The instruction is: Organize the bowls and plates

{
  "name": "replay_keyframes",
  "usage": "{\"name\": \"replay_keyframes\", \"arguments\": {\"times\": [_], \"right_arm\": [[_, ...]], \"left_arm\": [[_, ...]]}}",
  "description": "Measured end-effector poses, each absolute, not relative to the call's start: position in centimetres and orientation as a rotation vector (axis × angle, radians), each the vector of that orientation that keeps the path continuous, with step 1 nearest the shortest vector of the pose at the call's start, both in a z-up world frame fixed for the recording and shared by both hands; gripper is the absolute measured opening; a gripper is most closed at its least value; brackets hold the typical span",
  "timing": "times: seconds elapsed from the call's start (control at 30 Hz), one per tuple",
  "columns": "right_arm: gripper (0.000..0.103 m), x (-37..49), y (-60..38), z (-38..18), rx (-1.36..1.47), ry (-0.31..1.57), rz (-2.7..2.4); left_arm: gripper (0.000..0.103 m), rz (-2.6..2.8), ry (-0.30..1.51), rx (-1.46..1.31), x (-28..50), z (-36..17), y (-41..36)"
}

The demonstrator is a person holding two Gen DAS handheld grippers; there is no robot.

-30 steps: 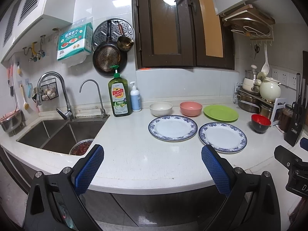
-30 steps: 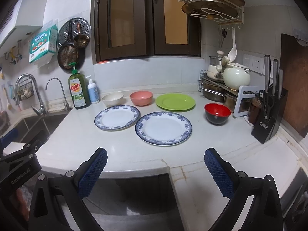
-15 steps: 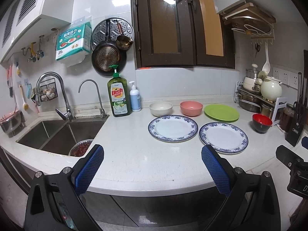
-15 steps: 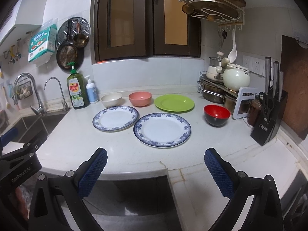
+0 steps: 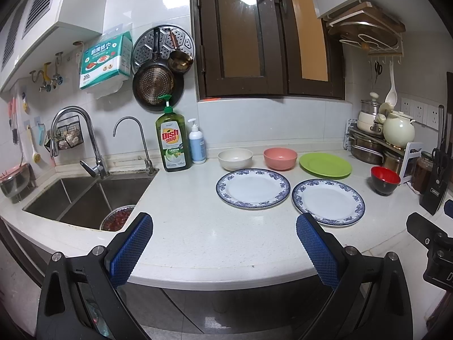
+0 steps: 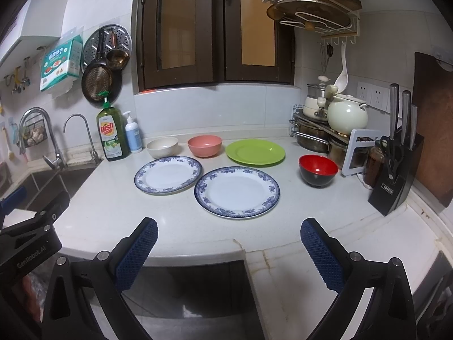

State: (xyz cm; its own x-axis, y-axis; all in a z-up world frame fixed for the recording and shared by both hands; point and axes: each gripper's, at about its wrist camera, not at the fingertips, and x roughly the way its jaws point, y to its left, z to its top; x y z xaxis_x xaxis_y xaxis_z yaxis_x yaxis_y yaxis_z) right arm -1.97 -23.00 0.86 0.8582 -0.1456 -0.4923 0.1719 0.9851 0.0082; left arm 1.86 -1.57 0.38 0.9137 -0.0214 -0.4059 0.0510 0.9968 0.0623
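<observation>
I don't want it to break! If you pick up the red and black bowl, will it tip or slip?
The red and black bowl looks glossy, so it may slip between the pads. It stands on a narrow base, so a sideways push might tip it. It looks lacquered or plastic, probably light, though I cannot tell.

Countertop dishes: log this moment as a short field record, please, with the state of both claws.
plates: two blue-rimmed plates side by side; green plate behind
bowls: cream bowl, pink bowl, red-and-black bowl, all apart, none stacked
left claw: open, empty, short of the counter edge
right claw: open, empty
stacking: not begun
</observation>
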Motion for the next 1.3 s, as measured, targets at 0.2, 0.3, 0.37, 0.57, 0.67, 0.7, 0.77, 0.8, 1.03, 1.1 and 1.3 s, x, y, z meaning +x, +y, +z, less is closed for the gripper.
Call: {"name": "replay_keyframes", "arguments": {"times": [0.2,0.3,0.37,0.57,0.67,0.7,0.77,0.8,1.03,1.1,1.3], "right_arm": [[0.102,-1.6,-23.5,0.8,0.057,0.517,-0.167],[0.102,-1.5,-23.7,0.8,0.059,0.517,-0.167],[0.102,-1.5,-23.9,0.7,0.060,0.517,-0.167],[0.102,-1.4,-24.4,0.5,0.063,0.519,-0.166],[0.102,-1.4,-24.2,0.5,0.063,0.519,-0.168],[0.102,-1.4,-24.2,0.5,0.063,0.519,-0.168],[0.102,-1.4,-24.5,0.3,0.065,0.519,-0.168],[0.102,-1.4,-24.7,0.2,0.066,0.518,-0.168],[0.102,-1.3,-25.2,-0.1,0.075,0.522,-0.171],[0.102,-1.0,-25.4,-0.3,0.085,0.530,-0.170],[0.102,0.8,-26.2,-1.2,0.136,0.564,-0.173]], "left_arm": [[0.103,-0.039,0.420,0.076,2.1,0.4,-1.9],[0.103,-0.038,0.418,0.077,2.2,0.4,-2.0],[0.103,-0.038,0.415,0.080,2.2,0.4,-2.3],[0.103,-0.038,0.414,0.081,2.2,0.3,-2.5],[0.103,-0.038,0.414,0.081,2.2,0.3,-2.5],[0.103,-0.038,0.415,0.081,2.2,0.3,-2.5],[0.103,-0.040,0.416,0.083,2.2,0.2,-2.8],[0.103,-0.040,0.416,0.084,2.2,0.2,-2.9],[0.103,-0.044,0.421,0.088,2.5,0.0,-3.5],[0.103,-0.053,0.433,0.088,2.7,-0.1,-3.7],[0.103,-0.091,0.461,0.101,4.8,-0.4,-4.7]]}}
